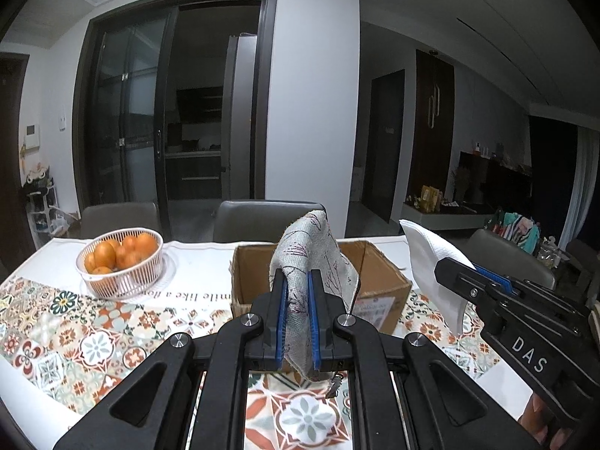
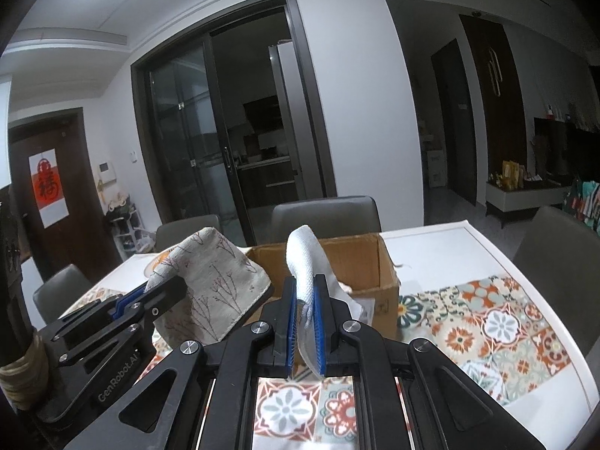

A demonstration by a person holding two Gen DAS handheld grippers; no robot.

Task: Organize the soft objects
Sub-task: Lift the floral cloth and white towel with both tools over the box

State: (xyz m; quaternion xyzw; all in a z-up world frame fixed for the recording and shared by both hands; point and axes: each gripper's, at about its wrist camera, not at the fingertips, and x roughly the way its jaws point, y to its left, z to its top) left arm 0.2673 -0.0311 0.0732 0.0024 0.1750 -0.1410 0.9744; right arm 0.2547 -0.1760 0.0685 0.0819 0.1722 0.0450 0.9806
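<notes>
My left gripper (image 1: 297, 277) is shut on a grey fabric pouch with a branch print (image 1: 315, 258), held up in front of an open cardboard box (image 1: 378, 281). From the right wrist view that pouch (image 2: 213, 285) and the left gripper (image 2: 165, 288) show at the left. My right gripper (image 2: 304, 285) is shut on a white cloth (image 2: 305, 262), which stands up between its blue pads just before the box (image 2: 360, 262). The left wrist view has the white cloth (image 1: 431, 262) and the right gripper (image 1: 455, 268) at the right.
A white basket of oranges (image 1: 120, 262) stands at the table's left. A patterned tablecloth (image 1: 75, 337) covers the table. Grey chairs (image 1: 270, 221) line the far side, and another chair (image 2: 562, 255) is at the right end. Beyond are a dark glass sliding door and a hallway.
</notes>
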